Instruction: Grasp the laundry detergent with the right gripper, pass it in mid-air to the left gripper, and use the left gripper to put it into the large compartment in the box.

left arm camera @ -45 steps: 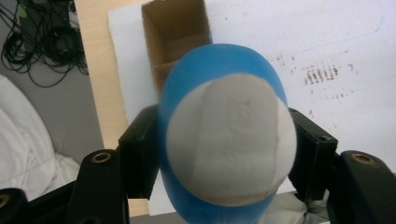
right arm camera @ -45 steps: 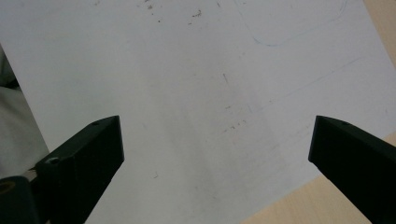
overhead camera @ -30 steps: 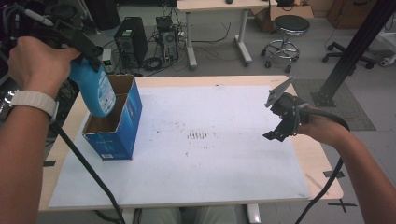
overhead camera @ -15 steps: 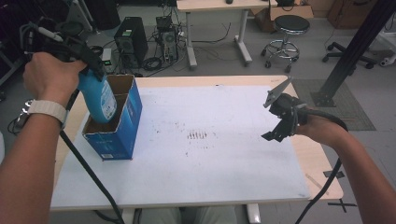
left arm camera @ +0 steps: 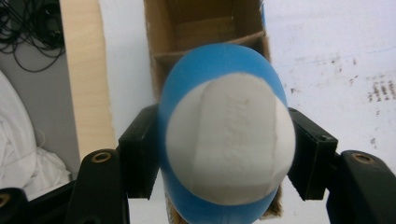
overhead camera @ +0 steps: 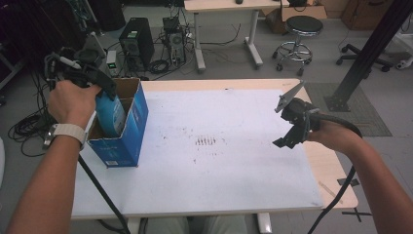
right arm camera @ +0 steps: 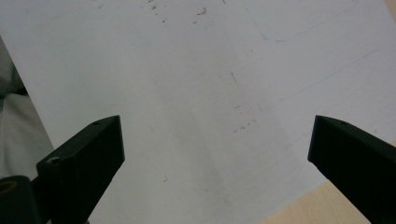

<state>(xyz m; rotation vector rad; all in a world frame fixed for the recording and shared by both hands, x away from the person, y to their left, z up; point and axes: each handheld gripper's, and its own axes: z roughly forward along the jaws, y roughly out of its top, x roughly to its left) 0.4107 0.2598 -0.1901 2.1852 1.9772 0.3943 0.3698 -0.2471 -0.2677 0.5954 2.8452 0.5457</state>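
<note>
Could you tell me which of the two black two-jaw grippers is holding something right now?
The left gripper: its jaws clamp a blue bottle with a white end over the open blue cardboard box. The right gripper hangs open above the white tabletop.

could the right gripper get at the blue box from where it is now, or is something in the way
Probably yes. The right gripper hangs open over the white table top, with bare surface between it and the blue cardboard box. The left gripper, shut on a blue bottle, crowds the box's open top.

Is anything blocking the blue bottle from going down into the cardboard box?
Nothing visible does. The blue bottle, clamped in the left gripper, hangs over the open cardboard box, whose compartment beneath looks empty.
</note>
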